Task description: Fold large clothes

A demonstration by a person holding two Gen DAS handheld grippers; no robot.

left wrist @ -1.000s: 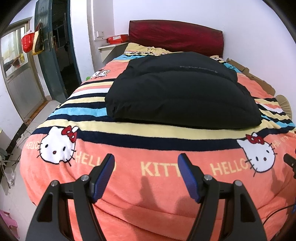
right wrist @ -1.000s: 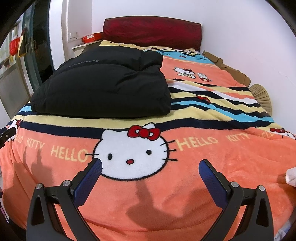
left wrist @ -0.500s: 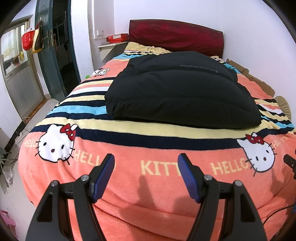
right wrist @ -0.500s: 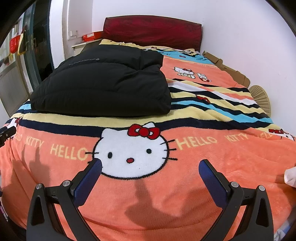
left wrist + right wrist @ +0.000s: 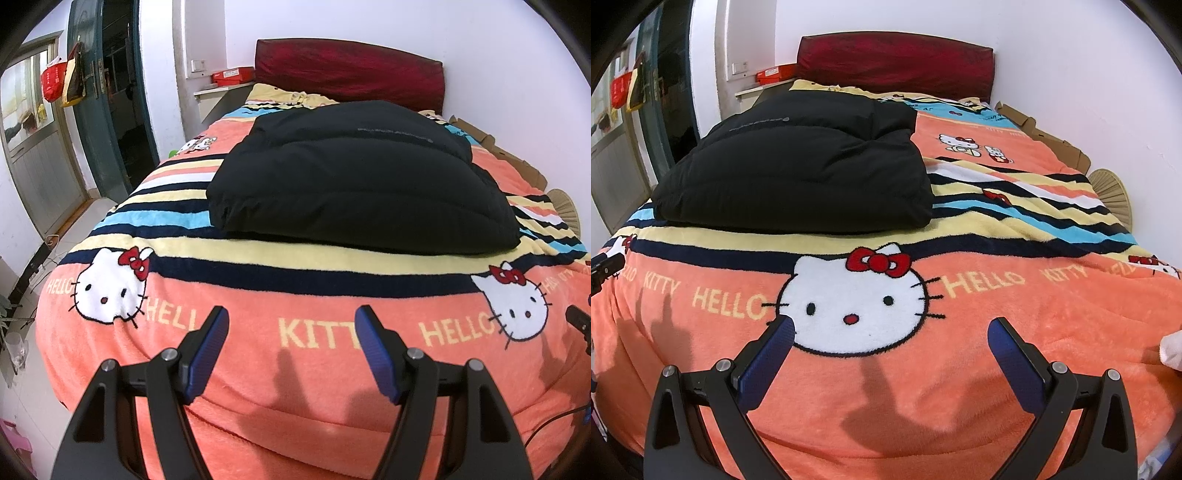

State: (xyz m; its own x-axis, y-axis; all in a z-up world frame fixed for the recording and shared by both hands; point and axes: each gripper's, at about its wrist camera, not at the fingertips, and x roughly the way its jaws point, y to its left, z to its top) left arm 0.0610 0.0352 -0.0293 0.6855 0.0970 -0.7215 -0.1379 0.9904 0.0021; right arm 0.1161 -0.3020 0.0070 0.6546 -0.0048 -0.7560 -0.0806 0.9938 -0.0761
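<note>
A black padded jacket [image 5: 354, 177] lies folded into a thick block on the middle of the bed; in the right wrist view it [image 5: 805, 166] sits at the left. My left gripper [image 5: 291, 325] is open and empty, above the orange foot end of the blanket, well short of the jacket. My right gripper [image 5: 892, 332] is open and empty above the Hello Kitty face [image 5: 855, 304], also short of the jacket.
The bed carries an orange Hello Kitty blanket [image 5: 332, 369] with a dark red headboard [image 5: 347, 74]. A doorway [image 5: 118, 110] is on the left. Cardboard [image 5: 1045, 133] and a fan [image 5: 1112, 192] lie along the right wall. A white cloth [image 5: 1172, 349] shows at the right edge.
Both grippers have pulled back and lifted slightly from the bed, staying open. The jacket has not moved.
</note>
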